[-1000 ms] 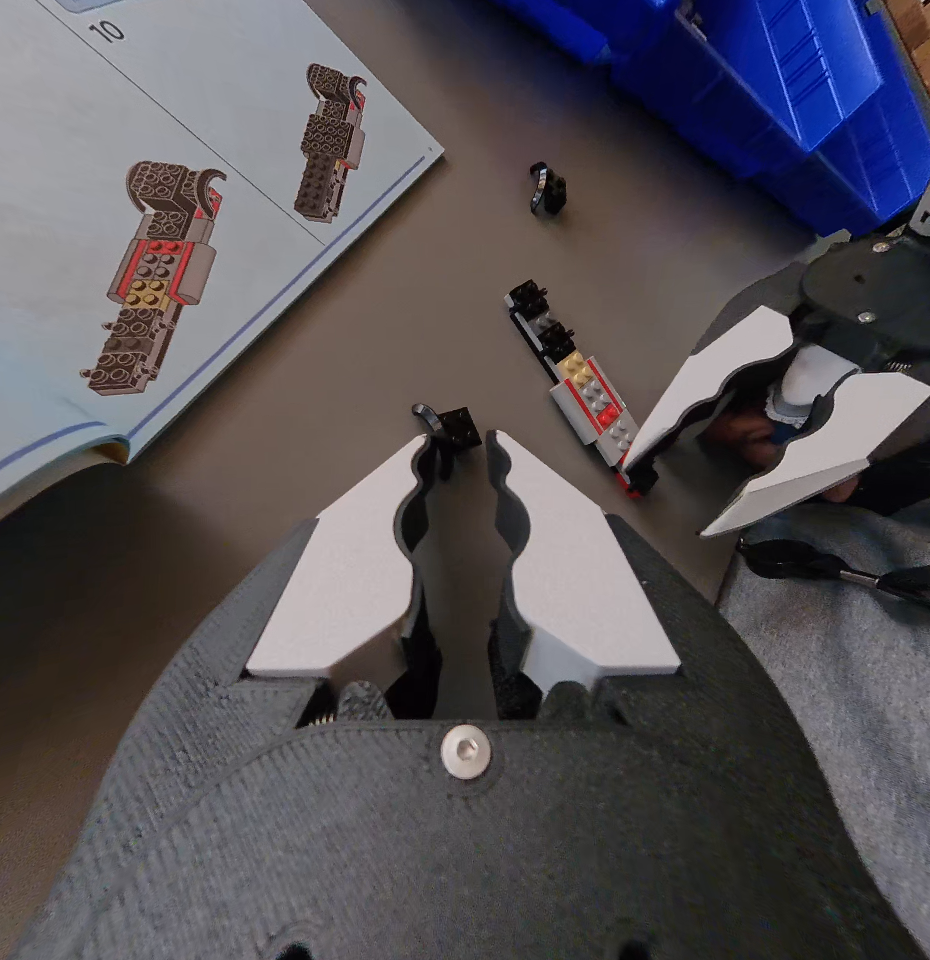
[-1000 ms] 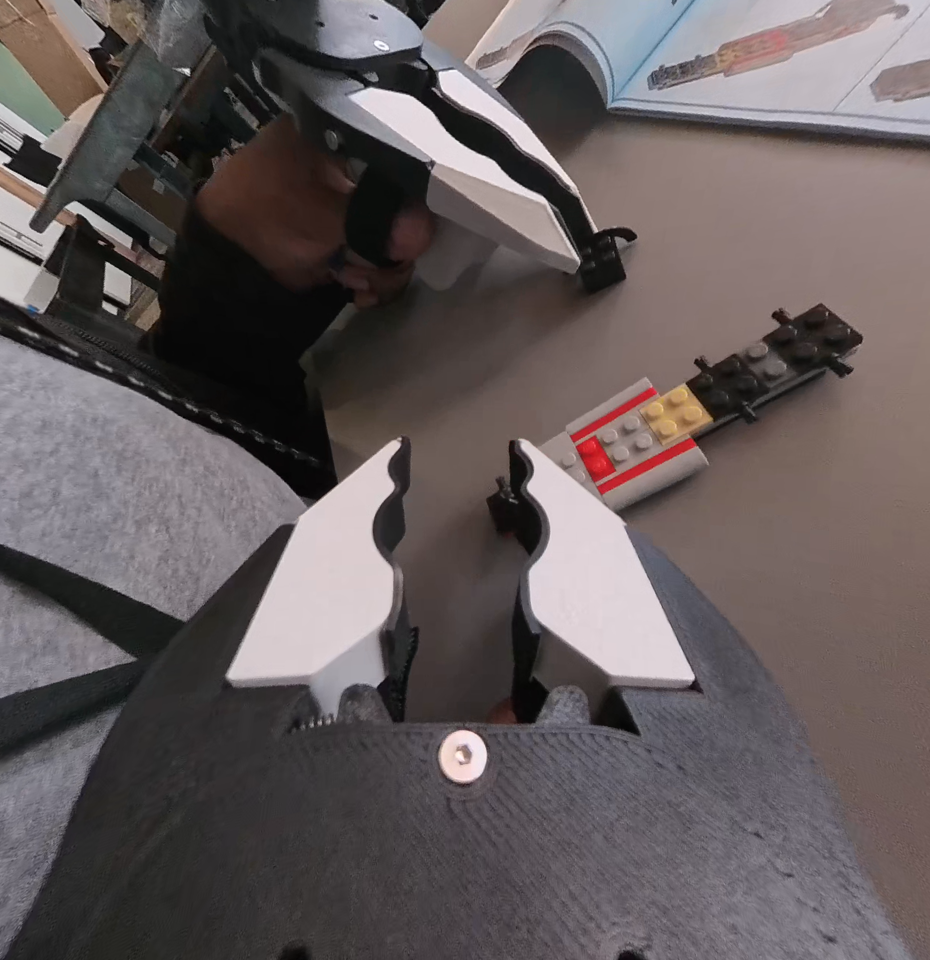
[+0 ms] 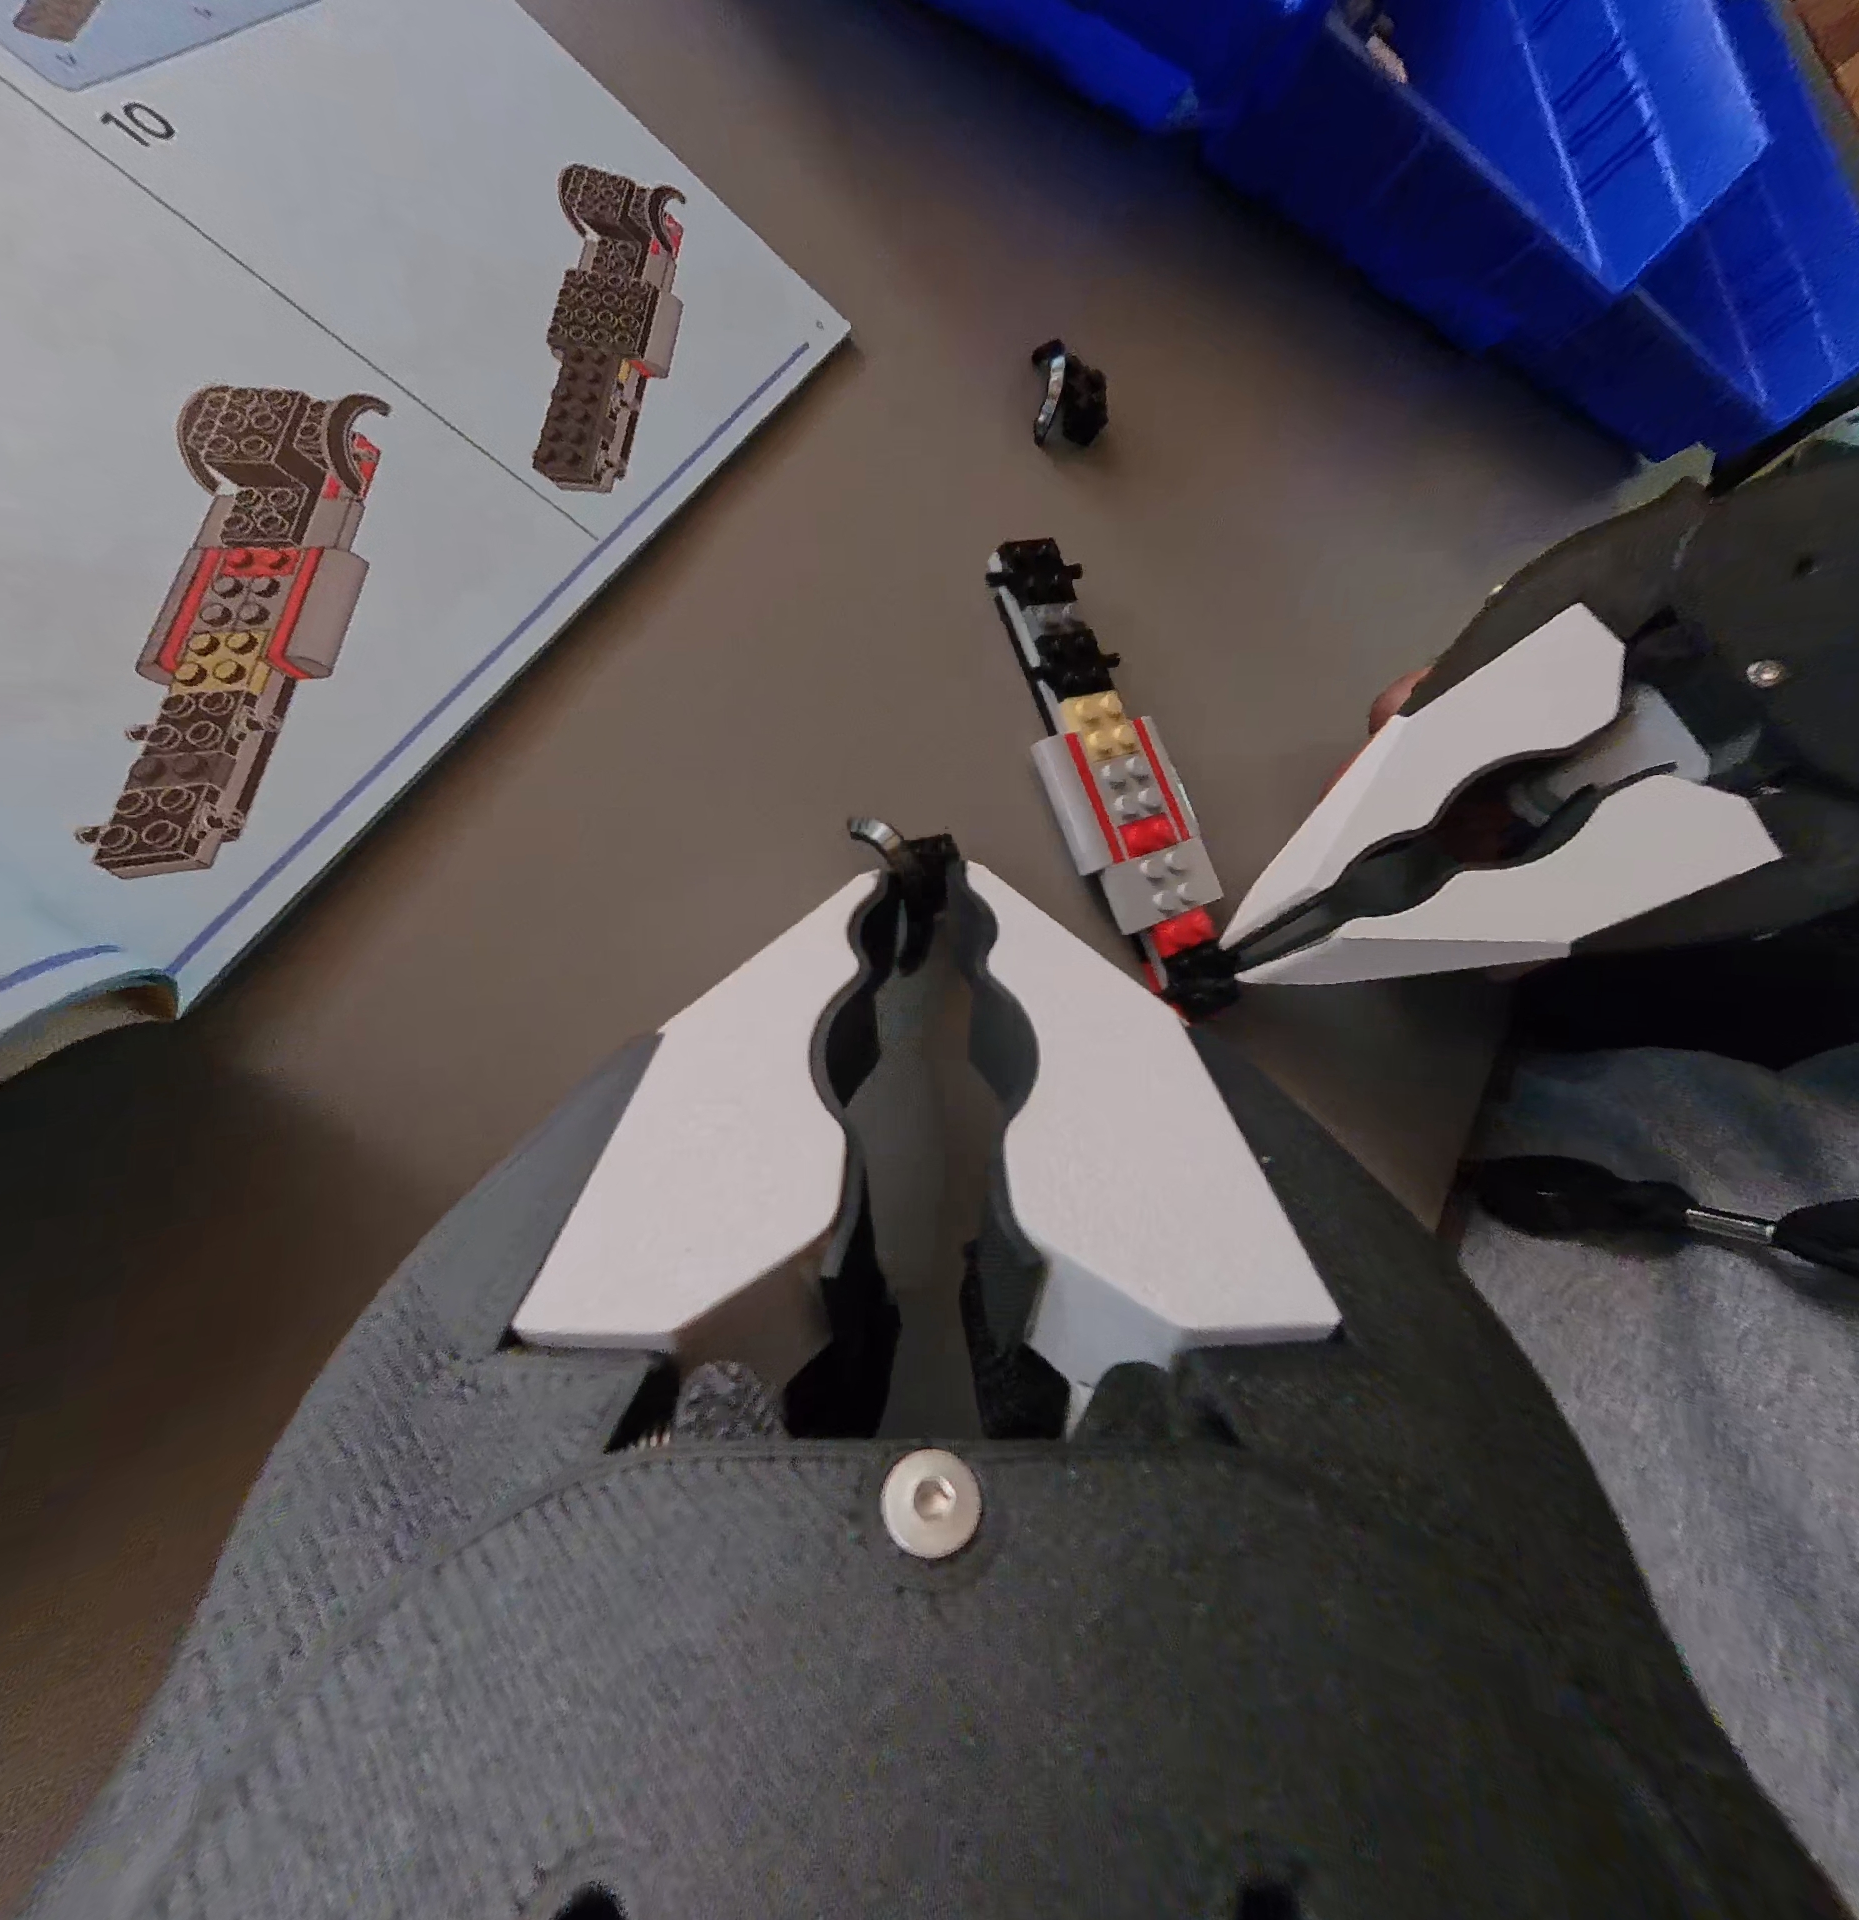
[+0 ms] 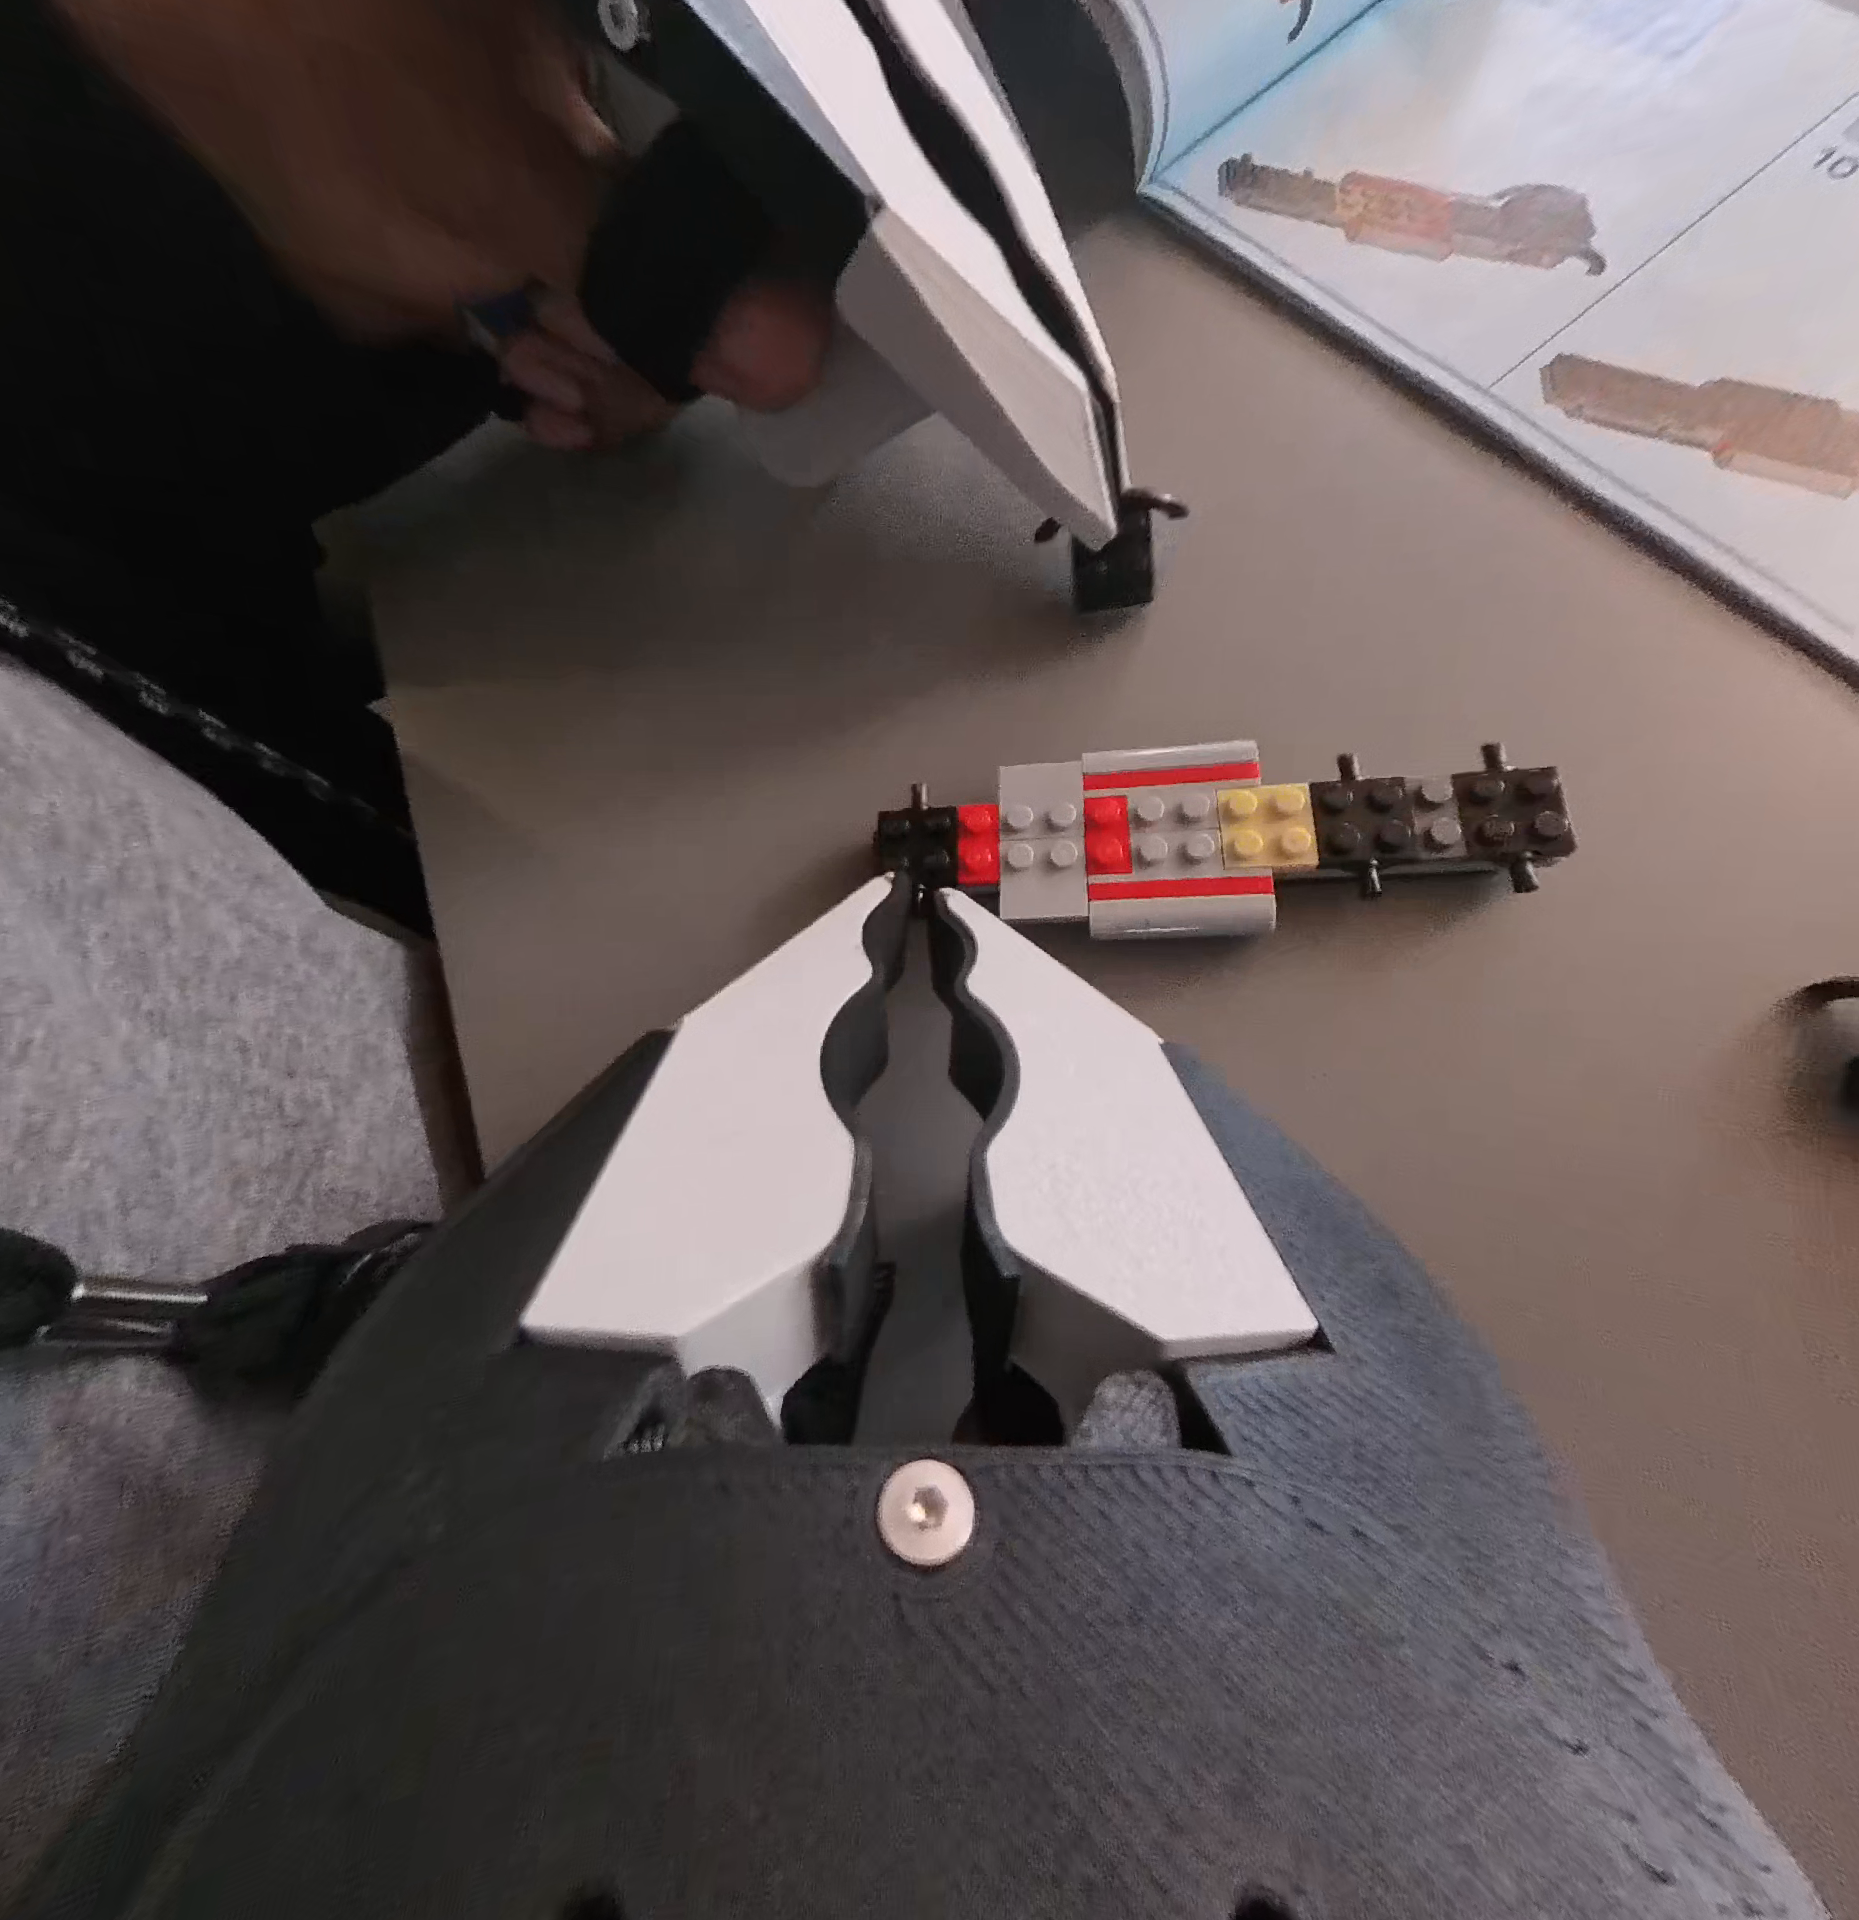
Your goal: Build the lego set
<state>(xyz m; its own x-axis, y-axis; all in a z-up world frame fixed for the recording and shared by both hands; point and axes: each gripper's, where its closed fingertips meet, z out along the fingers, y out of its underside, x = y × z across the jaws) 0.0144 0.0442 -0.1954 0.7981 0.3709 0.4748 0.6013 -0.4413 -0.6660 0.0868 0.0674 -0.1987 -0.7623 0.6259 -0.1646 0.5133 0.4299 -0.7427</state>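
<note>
Step in hand: attaching small black hooked lego piece [image 3: 909, 862], pinched in my left gripper [image 3: 920, 883] jaws. Right gripper [image 4: 912, 902] jaws closed on black end of long grey-red-tan-black lego assembly [image 4: 1174, 836], flat on bench [image 4: 1424, 1195]. Next, likely: carry hook to assembly, align studs, press.

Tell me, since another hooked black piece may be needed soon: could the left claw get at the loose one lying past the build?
Probably not yet. The left claw is shut on a black hooked piece, so it is occupied. The path to the loose black piece looks free across bare table, with the lego build off to one side.
</note>
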